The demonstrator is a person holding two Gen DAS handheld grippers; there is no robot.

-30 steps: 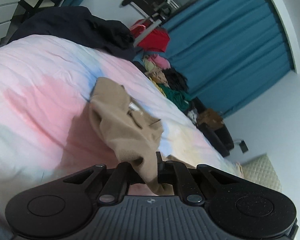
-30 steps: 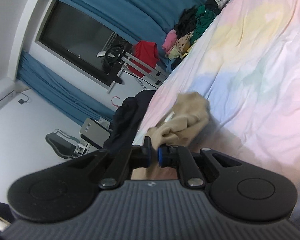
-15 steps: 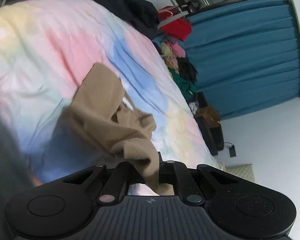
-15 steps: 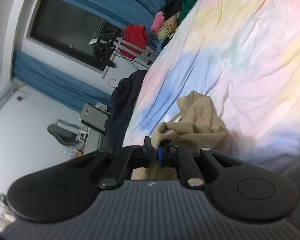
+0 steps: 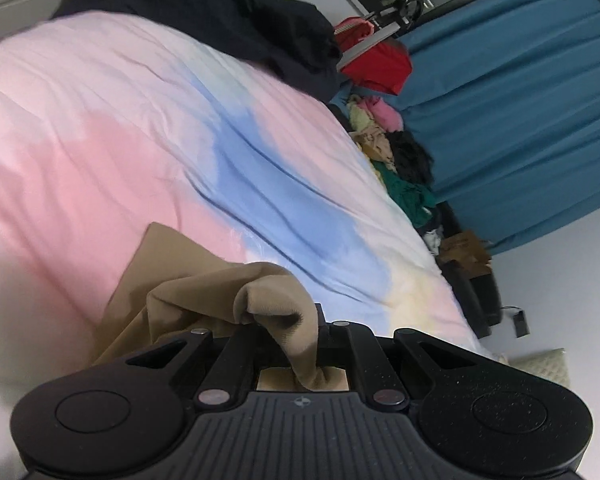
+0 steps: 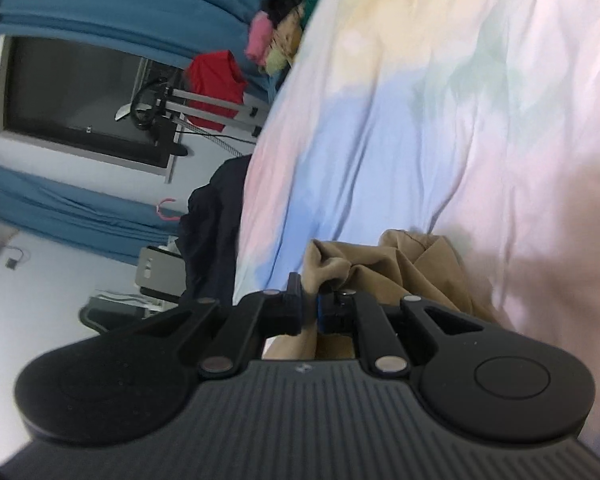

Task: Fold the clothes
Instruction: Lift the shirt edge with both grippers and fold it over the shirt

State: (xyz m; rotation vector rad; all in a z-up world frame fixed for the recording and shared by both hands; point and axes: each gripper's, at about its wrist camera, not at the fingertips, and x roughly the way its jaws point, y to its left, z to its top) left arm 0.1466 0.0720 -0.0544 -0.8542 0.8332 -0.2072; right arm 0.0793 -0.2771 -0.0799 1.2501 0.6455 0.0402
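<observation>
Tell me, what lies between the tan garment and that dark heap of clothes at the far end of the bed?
In the left wrist view, only bare pastel bedsheet separates the tan garment from the dark heap.

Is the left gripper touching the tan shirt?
Touching. In the left wrist view, a bunched fold of the tan shirt runs down between the fingers of the left gripper, which are closed on the cloth.

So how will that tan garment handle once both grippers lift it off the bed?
Probably floppy: the tan garment bunches and droops over the left gripper. Likely light, since a small pinch in the right gripper holds it. It may sag between the two grips; its folds look loose.
</observation>
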